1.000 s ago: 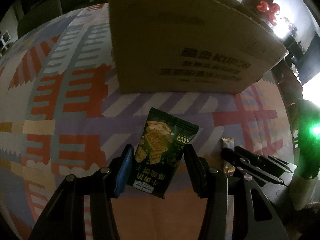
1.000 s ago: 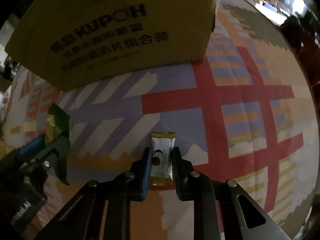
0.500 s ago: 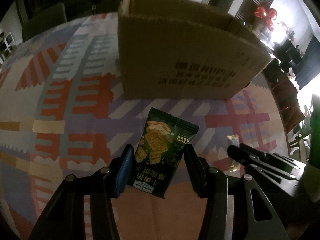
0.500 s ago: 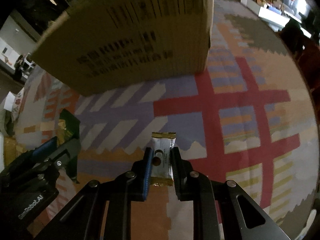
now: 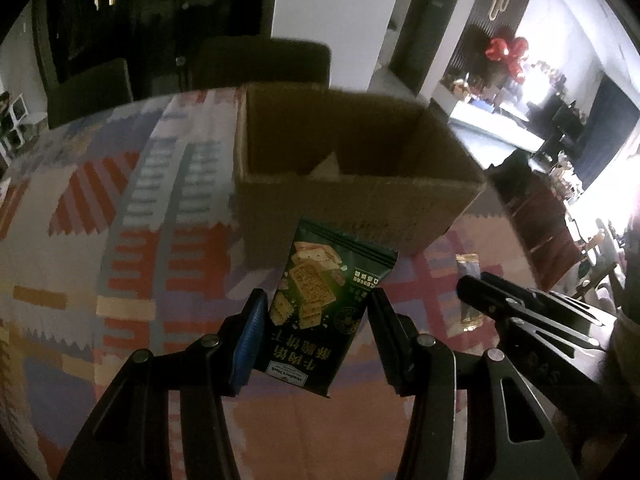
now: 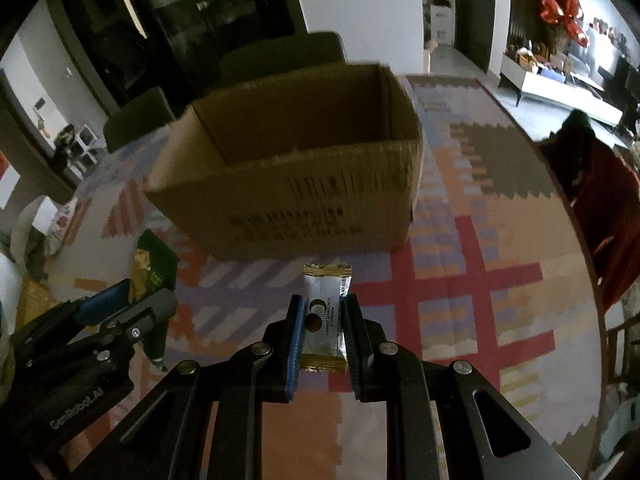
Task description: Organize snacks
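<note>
- My left gripper (image 5: 316, 332) has its fingers (image 5: 250, 334) pressed on both edges of a dark green cracker packet (image 5: 320, 304), low in the centre of the left wrist view.
- My right gripper (image 6: 322, 336) pinches a small white and gold candy bar (image 6: 325, 316) between nearly closed fingers (image 6: 296, 344), low centre of the right wrist view.
- The open cardboard box (image 5: 352, 200) stands on the patterned tablecloth (image 5: 120, 240), above each held snack in both frames; its inside looks dark.
- In the right wrist view the left gripper and the green packet sit at lower left.
- A dark chair (image 5: 260, 60) stands beyond the box at upper centre.
</note>
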Demonstrator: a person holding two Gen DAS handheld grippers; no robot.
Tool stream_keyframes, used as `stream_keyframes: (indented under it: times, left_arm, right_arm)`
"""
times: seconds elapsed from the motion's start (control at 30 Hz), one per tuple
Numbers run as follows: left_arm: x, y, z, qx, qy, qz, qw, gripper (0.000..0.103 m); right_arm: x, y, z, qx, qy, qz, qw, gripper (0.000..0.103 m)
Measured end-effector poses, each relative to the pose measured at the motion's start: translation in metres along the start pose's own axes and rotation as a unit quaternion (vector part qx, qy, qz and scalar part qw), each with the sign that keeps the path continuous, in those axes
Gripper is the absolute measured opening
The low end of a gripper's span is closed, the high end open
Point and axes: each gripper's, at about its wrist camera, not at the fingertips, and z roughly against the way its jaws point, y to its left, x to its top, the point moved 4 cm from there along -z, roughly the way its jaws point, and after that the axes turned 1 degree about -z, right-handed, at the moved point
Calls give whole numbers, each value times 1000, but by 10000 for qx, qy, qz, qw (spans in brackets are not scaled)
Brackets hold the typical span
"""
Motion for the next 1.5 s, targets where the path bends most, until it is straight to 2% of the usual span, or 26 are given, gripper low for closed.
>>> stream_keyframes:
  times: [0.27, 0.5, 0.73, 1.07, 1.13, 1.17, 1.2, 1.23, 1.27, 1.4, 1.5]
  left_arm:
    - [35, -2, 27, 81, -405, -140, 9990, 51]
    - [60, -1, 36, 145, -611, -252, 9977, 51]
    - [96, -2, 37, 220, -758, -319, 9964, 51]
    - [139, -3, 5, 137, -523, -369, 9979, 51]
    - [145, -3, 1, 245, -601, -388, 9971, 58]
    - [147, -3, -2, 315, -607, -416, 9968, 69]
    - [150, -2, -5, 405, -626, -443, 9962, 70]
    - [152, -1, -6, 461, -629, -451, 9959, 70]
    - [152, 1, -7, 519, -624, -443, 9957, 70]
    - [144, 9, -6, 702, -610, -342, 9951, 76]
    - [131, 9, 3, 841, -703, -416, 9931, 80]
  right_arm:
    - [31, 12, 27, 88, -497, 253, 9984, 20]
    - [60, 20, 40, 43, -812, 436, 9957, 20]
    - [94, 24, 39, -52, -949, 597, 9937, 20]
    - [133, 22, 16, -114, -845, 694, 9939, 20]
    - [140, 21, 9, -100, -802, 694, 9943, 21]
    - [142, 20, 6, -126, -785, 701, 9944, 22]
    - [144, 19, 3, -167, -748, 709, 9945, 27]
    - [146, 17, 0, -244, -713, 698, 9947, 37]
    - [147, 15, -2, -324, -708, 677, 9947, 41]
    - [141, 5, -3, -436, -665, 568, 9952, 41]
    - [130, 1, 5, -427, -753, 451, 9952, 50]
